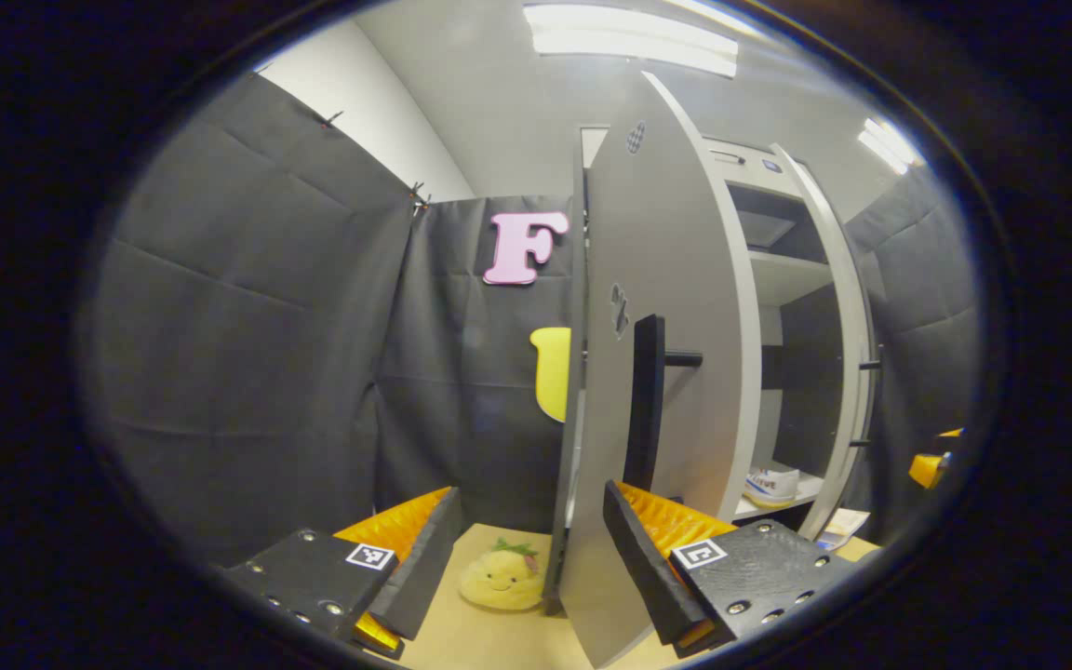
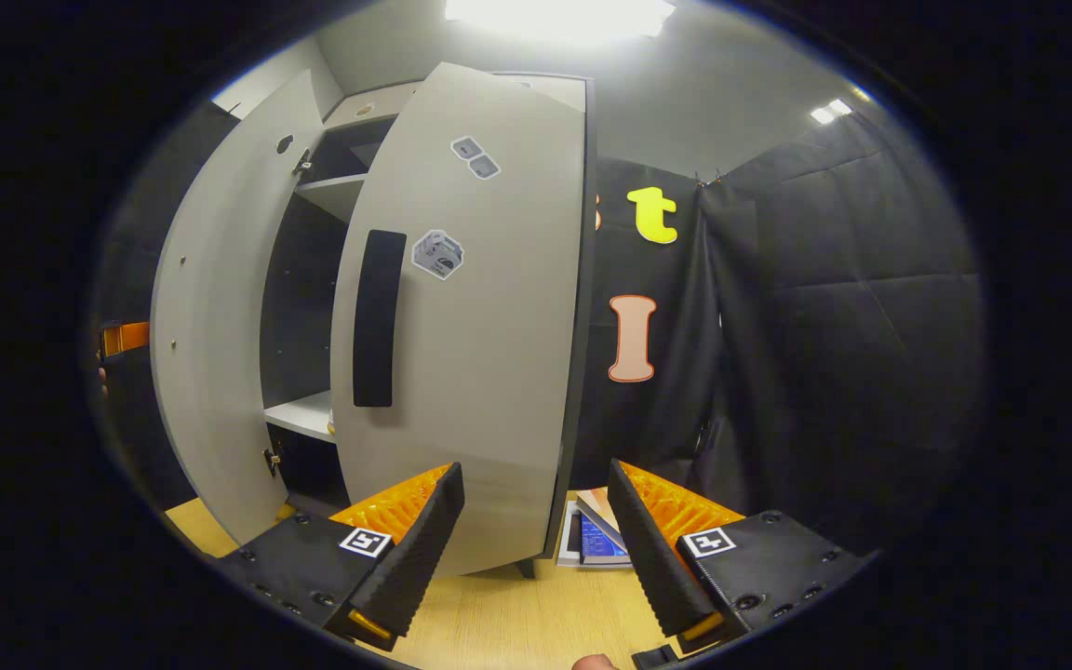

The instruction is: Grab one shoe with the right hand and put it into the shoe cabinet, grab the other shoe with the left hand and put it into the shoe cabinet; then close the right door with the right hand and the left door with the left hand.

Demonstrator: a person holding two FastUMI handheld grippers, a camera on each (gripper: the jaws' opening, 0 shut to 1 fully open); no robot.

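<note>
On the lower shelf inside the shoe cabinet (image 1: pixel 783 279), a white shoe (image 1: pixel 771 485) sitting, so seemingly into the door-closing step. Right door (image 2: pixel 489 307) standing partly swung, black handle (image 2: pixel 378 318) facing the right tool (image 2: pixel 536 530), spread wide and gripping nothing. Left door (image 1: pixel 662 372) showing nearly edge-on just ahead of the left tool (image 1: pixel 531 549), likewise gaping and empty-handed. Next probably calling for pushing each panel flat. Nearby: plush toy (image 1: pixel 502 577) lying on the bench (image 1: pixel 489 642) by the left door's foot, possibly obstructing; books (image 2: pixel 592 532) lying beside the cabinet.
</note>
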